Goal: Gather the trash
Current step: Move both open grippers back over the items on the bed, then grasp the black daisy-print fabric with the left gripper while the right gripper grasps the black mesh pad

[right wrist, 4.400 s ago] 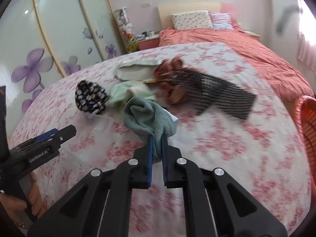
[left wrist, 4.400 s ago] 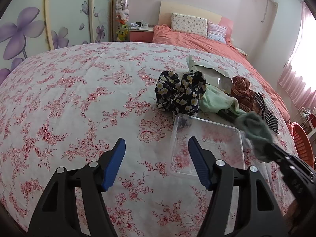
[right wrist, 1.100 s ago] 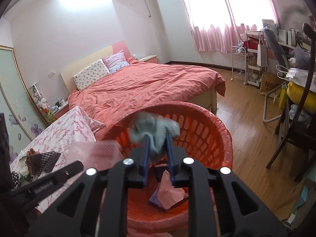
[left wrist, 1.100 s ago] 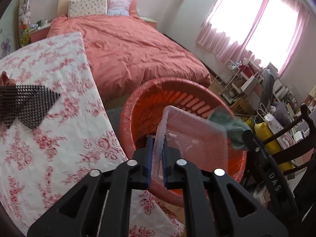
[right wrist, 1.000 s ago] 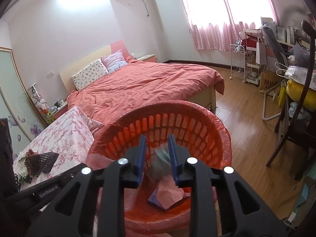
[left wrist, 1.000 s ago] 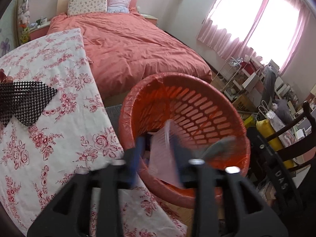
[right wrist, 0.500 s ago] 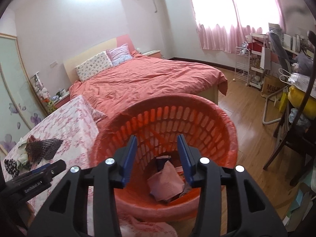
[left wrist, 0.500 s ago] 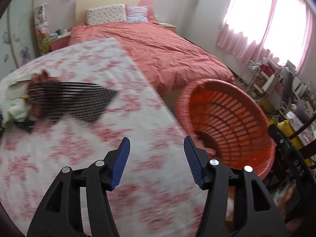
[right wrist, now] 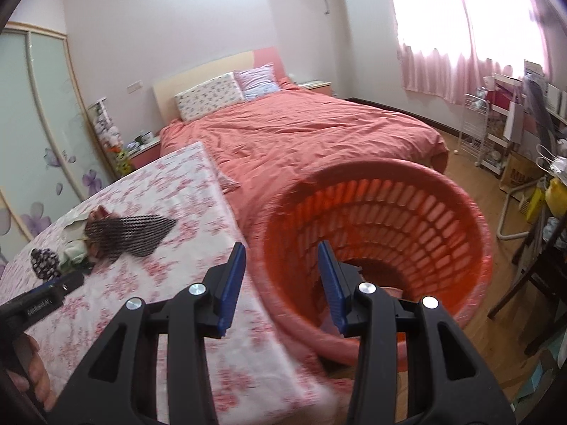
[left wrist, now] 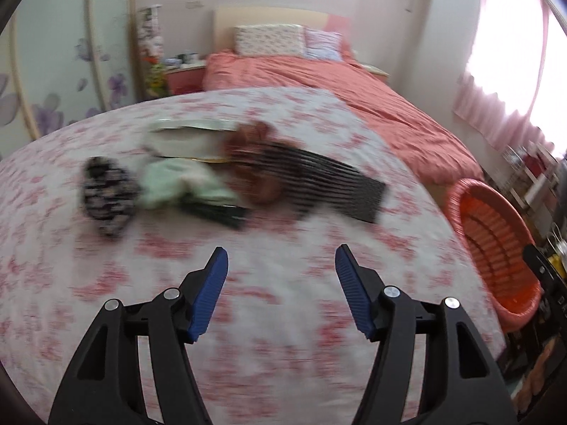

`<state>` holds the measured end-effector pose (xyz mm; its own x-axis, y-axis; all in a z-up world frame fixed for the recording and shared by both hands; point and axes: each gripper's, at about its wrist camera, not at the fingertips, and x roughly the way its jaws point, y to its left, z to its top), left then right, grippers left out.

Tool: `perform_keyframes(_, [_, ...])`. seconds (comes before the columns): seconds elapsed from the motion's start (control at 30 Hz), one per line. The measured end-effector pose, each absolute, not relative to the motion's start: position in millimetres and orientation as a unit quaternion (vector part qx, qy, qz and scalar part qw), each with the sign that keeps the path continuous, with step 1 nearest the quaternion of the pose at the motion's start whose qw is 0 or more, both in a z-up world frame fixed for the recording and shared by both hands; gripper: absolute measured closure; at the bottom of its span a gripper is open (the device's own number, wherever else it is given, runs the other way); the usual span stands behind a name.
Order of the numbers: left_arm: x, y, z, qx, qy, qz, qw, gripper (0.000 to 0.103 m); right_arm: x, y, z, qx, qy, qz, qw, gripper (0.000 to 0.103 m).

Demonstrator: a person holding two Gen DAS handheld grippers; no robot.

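Observation:
My left gripper [left wrist: 280, 265] is open and empty above the floral tablecloth [left wrist: 283, 336], short of a blurred pile: a black mesh sheet [left wrist: 329, 184], a brown item [left wrist: 255, 163], a pale green cloth [left wrist: 173, 184], a dark flowered cloth [left wrist: 106, 194]. My right gripper [right wrist: 281, 269] is open and empty over the near rim of the orange basket [right wrist: 389, 205]. The basket [left wrist: 496, 244] stands off the table's right edge. The pile also shows in the right wrist view, with the mesh sheet [right wrist: 131, 230].
A bed with a coral cover [right wrist: 301, 134] lies behind the table and basket. A dark chair [right wrist: 542, 265] and a cluttered rack [right wrist: 496, 134] stand at the right on the wooden floor. Wardrobe doors [right wrist: 39, 124] are at the left.
Both grippers let go of the clear tray and the green cloth into the basket and opened. The left gripper has swung back left over the table toward the pile; the right has drawn back.

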<state>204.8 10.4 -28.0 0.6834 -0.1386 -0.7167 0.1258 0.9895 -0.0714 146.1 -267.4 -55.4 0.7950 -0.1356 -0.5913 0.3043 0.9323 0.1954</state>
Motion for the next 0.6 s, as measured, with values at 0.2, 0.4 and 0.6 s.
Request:
perform_keyframes(0.2, [219.0, 80.3, -24.1, -0.044, 0.385, -0.002, 0.922, 0.040, 157.4, -230.9, -53.0, 0.126, 0.306, -0.085, 0.940, 0.061])
perform_keyframes(0.4, [234.5, 130.2, -23.4, -0.077, 0.376, 0.043, 0.922, 0.040, 165.9, -209.3, -54.3, 0.113, 0.317, -0.066, 0.939, 0.061])
perform_keyframes(0.6, [253.2, 140.5, -28.5, -0.088, 0.382, 0.043, 0.919, 0.040, 172.6, -193.0, -53.0, 0.102, 0.323, -0.054, 0.939, 0.061])
